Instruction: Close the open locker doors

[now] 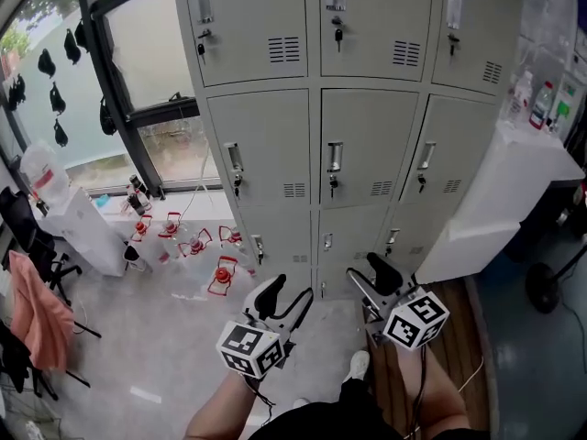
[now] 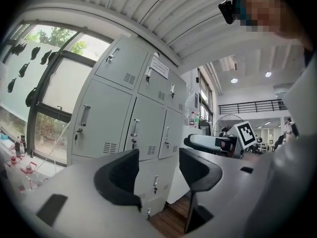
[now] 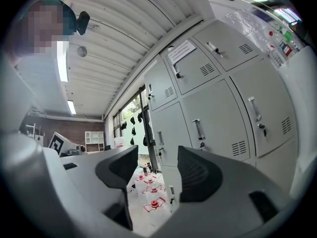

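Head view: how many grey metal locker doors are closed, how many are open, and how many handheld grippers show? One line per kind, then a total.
Closed grey metal locker doors: 9
Open doors: 0
Handheld two-jaw grippers: 2, the left gripper and the right gripper, both with jaws apart and empty
Total: 11

No wording is legible anywhere in the locker room. A white paper label [image 3: 182, 51] is stuck on the top middle locker door [image 3: 193, 77], its print too small to read. The marker cubes [image 1: 249, 348] carry only black-and-white square patterns, no letters or numbers. Labels on the bottles [image 1: 543, 104] on the white counter [image 1: 514, 168] are likewise unreadable.
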`<state>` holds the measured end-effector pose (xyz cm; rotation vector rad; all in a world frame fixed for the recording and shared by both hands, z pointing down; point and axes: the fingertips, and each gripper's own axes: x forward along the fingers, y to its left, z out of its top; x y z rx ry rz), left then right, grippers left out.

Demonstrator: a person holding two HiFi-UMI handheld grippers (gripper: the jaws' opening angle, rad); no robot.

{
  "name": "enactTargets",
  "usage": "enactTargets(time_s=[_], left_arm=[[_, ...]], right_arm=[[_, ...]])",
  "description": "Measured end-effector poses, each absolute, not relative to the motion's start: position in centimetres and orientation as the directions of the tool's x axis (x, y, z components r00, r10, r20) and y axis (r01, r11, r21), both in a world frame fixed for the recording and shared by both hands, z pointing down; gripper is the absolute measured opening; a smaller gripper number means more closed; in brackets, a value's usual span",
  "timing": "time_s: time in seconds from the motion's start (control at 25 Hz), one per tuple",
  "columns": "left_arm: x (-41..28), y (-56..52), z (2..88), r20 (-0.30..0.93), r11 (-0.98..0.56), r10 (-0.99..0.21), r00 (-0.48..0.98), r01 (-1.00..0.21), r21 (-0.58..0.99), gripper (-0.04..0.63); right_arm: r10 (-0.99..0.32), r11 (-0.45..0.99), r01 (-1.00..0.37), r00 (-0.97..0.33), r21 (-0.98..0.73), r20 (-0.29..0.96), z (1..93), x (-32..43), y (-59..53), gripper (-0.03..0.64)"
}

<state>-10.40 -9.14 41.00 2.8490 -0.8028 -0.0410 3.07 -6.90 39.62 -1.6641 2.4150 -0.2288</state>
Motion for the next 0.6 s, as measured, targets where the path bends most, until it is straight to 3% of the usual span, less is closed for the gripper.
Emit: enactTargets(time_s=[0.36, 0.6], left_arm=[[-9.2, -4.4, 39.7, -0.001, -0.875, -0.458, 0.889, -0.451, 0.178, 0.252], [-6.4, -0.8, 39.3, -0.003, -0.875, -0.459, 0.889, -0.451, 0.177, 0.181]], right_arm=[[-0.955, 0.296, -0.933, -0.288, -0.206, -0.066, 38.8, 3.1, -0.8, 0.229], [-0.956, 0.293, -0.937, -0.284, -0.189, -0.069, 38.4, 6.0, 3.2, 0.138]])
